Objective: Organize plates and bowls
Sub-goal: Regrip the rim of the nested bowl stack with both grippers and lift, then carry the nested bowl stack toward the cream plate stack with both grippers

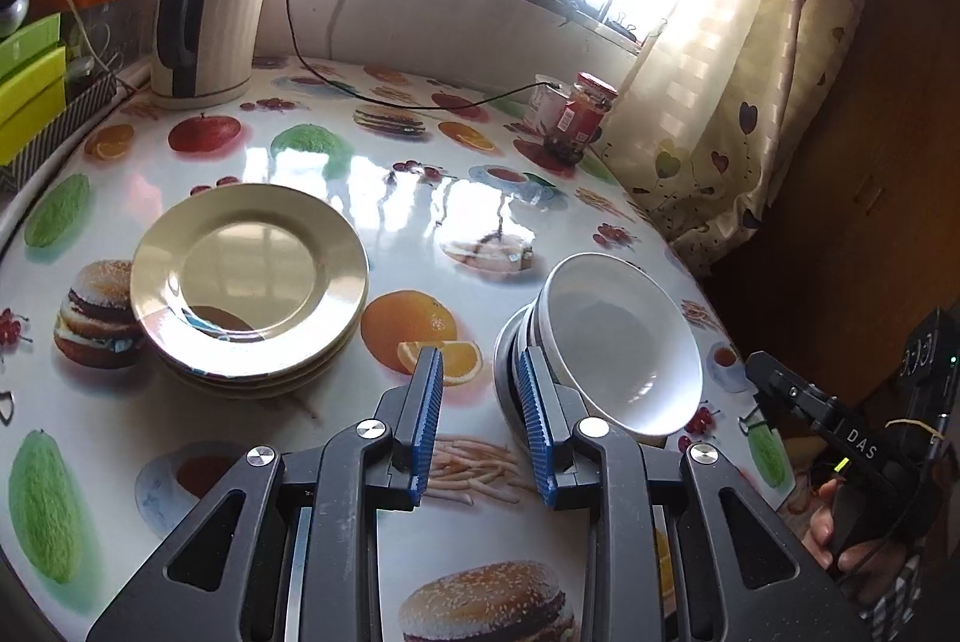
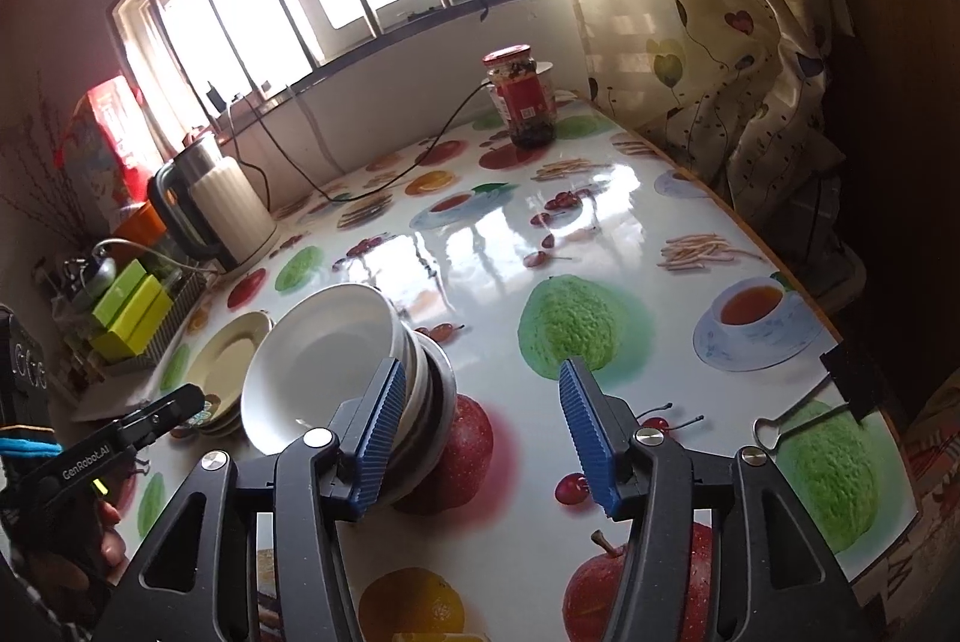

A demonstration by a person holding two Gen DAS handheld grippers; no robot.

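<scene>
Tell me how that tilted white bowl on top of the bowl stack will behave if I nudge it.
The top white bowl sits tilted on the bowl stack, not nested flat, so a push would probably rock it or slide it off. It looks glossy, likely slippery against the pads. It appears ceramic, so a fall onto the table could chip it.

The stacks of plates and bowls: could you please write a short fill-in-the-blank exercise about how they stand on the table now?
1. The top white bowl sits ____ on the bowl stack, not level.
2. The plates form one stack, apart from the bowls, on the table with a printed ____ cover.
3. The left gripper has ____ between its blue fingers.
4. At the table's far edge, by the curtain, stands a glass jar with a ____ lid.

Missing words: tilted; food; nothing; red
</scene>
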